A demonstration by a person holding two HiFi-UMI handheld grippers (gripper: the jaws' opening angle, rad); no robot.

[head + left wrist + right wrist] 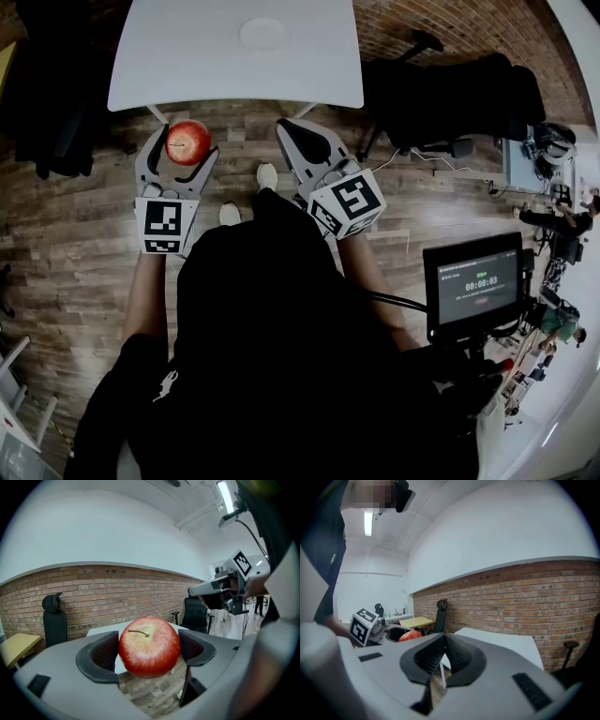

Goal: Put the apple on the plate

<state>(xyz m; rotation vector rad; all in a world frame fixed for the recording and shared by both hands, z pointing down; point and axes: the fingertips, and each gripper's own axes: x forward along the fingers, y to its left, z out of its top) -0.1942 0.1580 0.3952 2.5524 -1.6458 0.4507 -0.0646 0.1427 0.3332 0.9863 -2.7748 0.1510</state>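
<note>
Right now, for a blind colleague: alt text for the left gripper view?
The left gripper holds a red apple between its jaws, stem up. Behind are a white table, a brick wall and black chairs; the right gripper shows at upper right.

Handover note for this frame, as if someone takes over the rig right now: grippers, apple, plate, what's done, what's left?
Left gripper: fingers shut on the apple, held in the air above the wood floor, short of the table.
Right gripper: fingers together, nothing between them.
Plate: on the white table ahead, nothing on it.
Done: apple grasped.
Left: carry it over the table, set it on the plate, release.
</note>
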